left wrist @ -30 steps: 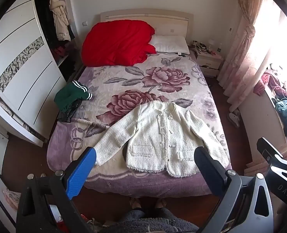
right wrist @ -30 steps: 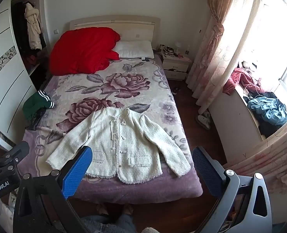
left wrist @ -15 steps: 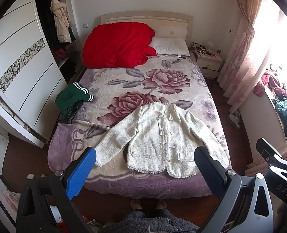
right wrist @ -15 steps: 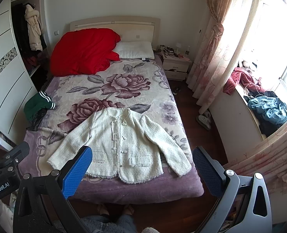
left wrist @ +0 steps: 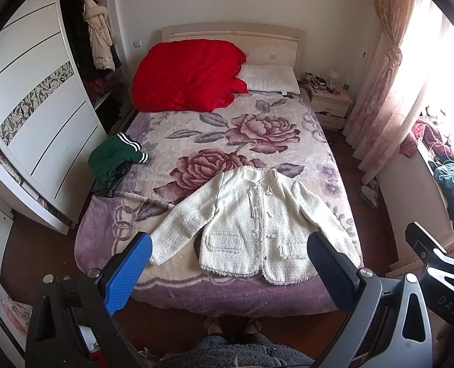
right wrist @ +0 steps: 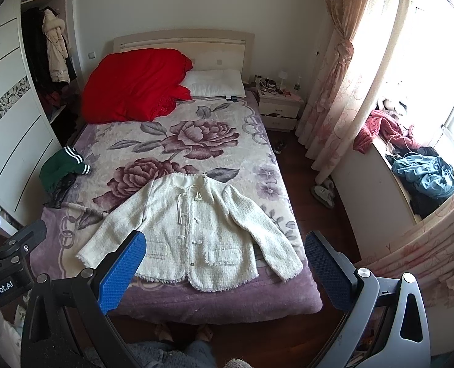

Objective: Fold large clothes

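Note:
A cream knitted jacket [left wrist: 254, 220] lies flat, front up and buttoned, with both sleeves spread, at the foot of the bed [left wrist: 104, 239]. It also shows in the right wrist view [right wrist: 193, 230]. My left gripper [left wrist: 230, 254] is open and empty, held high above the foot of the bed. My right gripper [right wrist: 225, 253] is open and empty at about the same height. Neither touches the jacket.
A green garment [left wrist: 113, 156] lies at the bed's left edge. A red duvet [left wrist: 187, 73] and a white pillow [left wrist: 270, 78] are at the head. A wardrobe [left wrist: 33, 107] stands left, a nightstand [left wrist: 329, 105] and curtains [right wrist: 337, 70] right.
Both grippers have drifted slightly back and up, so the bed and jacket sit a little lower in view. Nothing on the bed has moved.

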The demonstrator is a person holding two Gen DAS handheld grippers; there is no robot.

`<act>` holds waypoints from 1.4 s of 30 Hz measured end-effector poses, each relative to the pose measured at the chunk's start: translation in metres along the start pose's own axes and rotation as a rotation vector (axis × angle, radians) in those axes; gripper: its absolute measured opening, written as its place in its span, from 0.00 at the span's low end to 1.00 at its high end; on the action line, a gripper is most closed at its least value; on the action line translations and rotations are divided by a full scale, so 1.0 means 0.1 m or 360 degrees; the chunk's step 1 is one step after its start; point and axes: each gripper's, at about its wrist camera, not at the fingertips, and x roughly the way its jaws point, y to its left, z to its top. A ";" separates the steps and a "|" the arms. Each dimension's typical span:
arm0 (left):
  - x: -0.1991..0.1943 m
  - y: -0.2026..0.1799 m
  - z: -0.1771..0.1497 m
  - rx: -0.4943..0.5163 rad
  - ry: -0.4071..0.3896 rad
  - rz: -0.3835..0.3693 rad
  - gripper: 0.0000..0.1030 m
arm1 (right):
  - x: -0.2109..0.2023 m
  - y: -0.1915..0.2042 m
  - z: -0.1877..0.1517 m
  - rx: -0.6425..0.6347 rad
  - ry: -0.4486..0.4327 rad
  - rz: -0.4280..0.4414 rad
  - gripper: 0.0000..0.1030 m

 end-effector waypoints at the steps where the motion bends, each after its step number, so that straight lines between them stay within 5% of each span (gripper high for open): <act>1: 0.00 0.00 -0.01 -0.0001 0.0000 0.0001 1.00 | 0.01 -0.02 -0.02 0.0008 -0.0002 0.0000 1.00; 42: -0.07 -0.08 0.00 -0.0013 -0.0047 -0.0003 1.00 | -0.36 -0.09 0.21 0.0007 -0.0066 0.0012 1.00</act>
